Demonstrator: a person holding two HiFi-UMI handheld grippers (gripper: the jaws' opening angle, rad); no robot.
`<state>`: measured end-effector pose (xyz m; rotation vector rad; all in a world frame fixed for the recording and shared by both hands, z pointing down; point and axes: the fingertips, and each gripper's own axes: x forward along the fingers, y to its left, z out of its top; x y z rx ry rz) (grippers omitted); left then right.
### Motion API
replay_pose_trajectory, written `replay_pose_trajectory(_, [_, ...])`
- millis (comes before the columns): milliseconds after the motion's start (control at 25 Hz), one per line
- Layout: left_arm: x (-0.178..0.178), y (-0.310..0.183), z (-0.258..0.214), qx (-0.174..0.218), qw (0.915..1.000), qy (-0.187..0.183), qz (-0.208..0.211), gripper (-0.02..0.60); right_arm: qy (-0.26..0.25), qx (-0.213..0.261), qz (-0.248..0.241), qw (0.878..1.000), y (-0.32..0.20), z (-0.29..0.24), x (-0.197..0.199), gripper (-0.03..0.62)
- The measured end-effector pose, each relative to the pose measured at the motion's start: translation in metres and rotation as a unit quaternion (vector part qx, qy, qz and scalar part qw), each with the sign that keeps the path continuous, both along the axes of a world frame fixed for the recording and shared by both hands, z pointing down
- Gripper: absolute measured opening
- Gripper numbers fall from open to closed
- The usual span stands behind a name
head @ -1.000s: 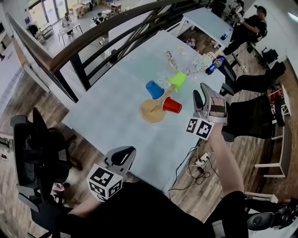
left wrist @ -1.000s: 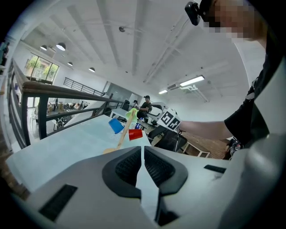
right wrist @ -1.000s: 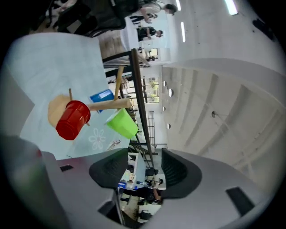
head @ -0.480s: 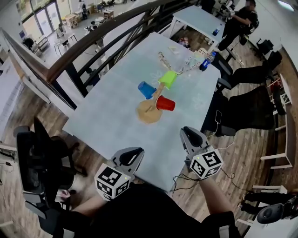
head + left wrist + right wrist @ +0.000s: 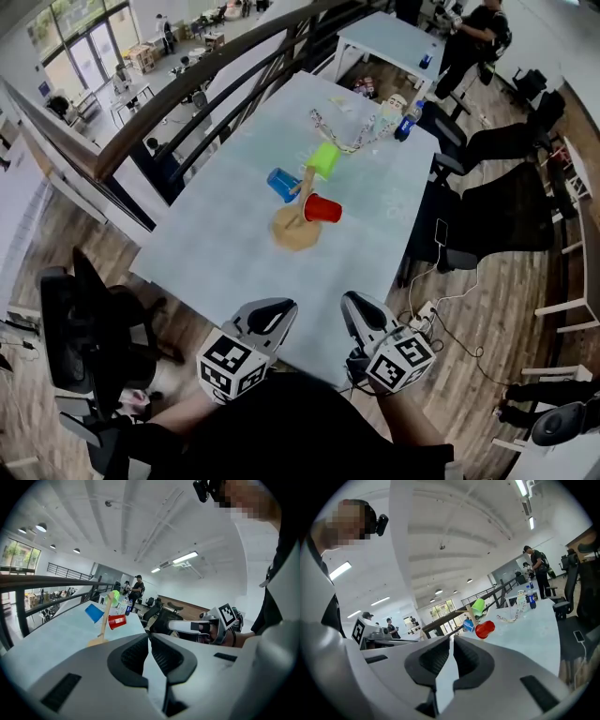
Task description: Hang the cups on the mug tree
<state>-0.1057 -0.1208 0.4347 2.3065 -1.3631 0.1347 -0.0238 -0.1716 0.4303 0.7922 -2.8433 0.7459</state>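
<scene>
Wooden and pale, the mug tree (image 5: 298, 223) stands about the middle of the worktop (image 5: 225, 248), a little toward its right edge, and it already carries three cups: the green cup (image 5: 324, 159) at the top, the blue cup (image 5: 281, 184) on the side toward the left edge and the red cup (image 5: 322, 208) on the side toward the right edge. All three seem to hang from its pegs and not to lie on the worktop. I see no other cup on the surface; the small things at the far edge look like a bottle (image 5: 405, 122) and some clutter. So I judge the task as finished, or very close to it. The left claw (image 5: 268, 319) hovers at the near edge, fully closed and empty. Just beside it, the right claw (image 5: 362, 317) is closing its jaws, nearly together, with nothing between them. Both are well apart from the tree.
</scene>
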Motion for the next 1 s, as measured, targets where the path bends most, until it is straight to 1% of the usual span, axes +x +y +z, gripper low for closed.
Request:
replay_pose_trajectory(160, [0.0,0.001,-0.002,0.001,1.0,-0.004,-0.003,0.029,-0.034,-0.024,0.007,0.999,0.009,0.0,0.0,0.048])
replay_pose_trajectory(280, [0.0,0.003,-0.003,0.002,1.0,-0.005,-0.006,0.029,-0.049,-0.027,0.006,0.998,0.016,-0.001,-0.005,0.048])
replay_pose_trajectory(480, [0.001,0.004,-0.004,0.004,0.9999,-0.002,-0.01,0.029,-0.039,-0.019,-0.012,0.999,0.03,0.0,-0.013,0.044])
replay_pose_trajectory(600, [-0.002,0.003,-0.005,0.003,0.9999,0.002,-0.012,0.029,-0.029,-0.029,-0.015,0.999,0.032,0.002,-0.016,0.044])
replay_pose_trajectory(720, [-0.004,0.003,-0.004,0.003,0.9999,0.006,-0.015,0.029,-0.03,-0.04,-0.016,0.999,0.033,0.005,-0.017,0.044])
replay_pose_trajectory(840, [-0.004,0.004,-0.002,0.001,0.9998,0.008,-0.016,0.029,-0.035,-0.031,-0.022,0.999,0.034,0.003,-0.018,0.044])
replay_pose_trajectory(1000, [-0.005,0.004,-0.001,0.0,0.9998,0.008,-0.017,0.029,-0.026,-0.019,-0.03,0.999,0.039,0.005,-0.021,0.044])
